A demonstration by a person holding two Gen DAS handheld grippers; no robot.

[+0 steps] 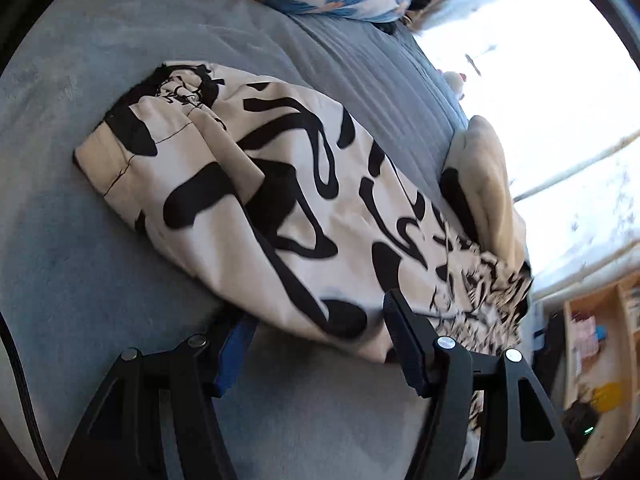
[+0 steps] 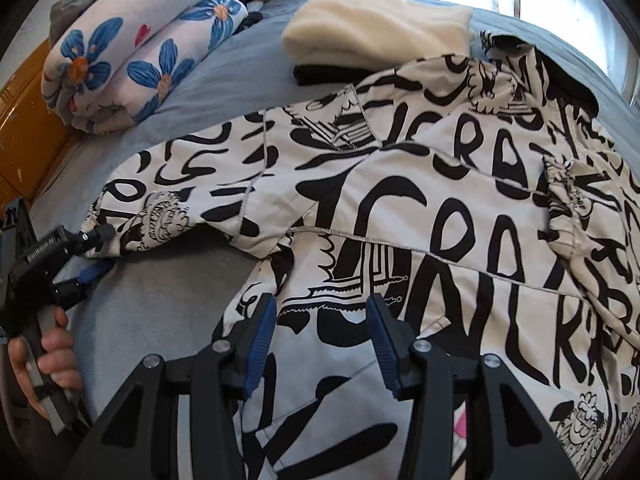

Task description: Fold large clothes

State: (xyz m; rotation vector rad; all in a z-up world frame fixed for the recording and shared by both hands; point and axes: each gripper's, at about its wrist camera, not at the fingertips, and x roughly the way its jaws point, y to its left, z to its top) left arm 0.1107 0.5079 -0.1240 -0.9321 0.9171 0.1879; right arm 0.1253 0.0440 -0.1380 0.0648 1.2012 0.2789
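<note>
Bed (image 2: 192, 92): grey cover, carrying everything listed here.

Jacket (image 2: 420, 208): cream with black lettering, lying spread across the bed, taking up most of it. One sleeve (image 1: 224, 184) is lying out to the side with its cuff flat on the cover; another sleeve appears to be lying folded in over the body, near the right edge of the right wrist view. Judged early to midway: the body is still lying full length, so the sleeve and the lengthwise folds are probably still waiting.

Flowered quilt (image 2: 132, 48): rolled, sitting at the head of the bed, well apart from the jacket.

Cream pile (image 2: 376, 36): looking already folded, sitting just beside the jacket's far edge.

Right claw (image 2: 322, 336): jaws standing apart, hovering over the jacket's near hem, clamping nothing.

Left claw (image 1: 316, 332): jaws apart around the sleeve's near edge; whether the pads are pressing is unclear.
</note>
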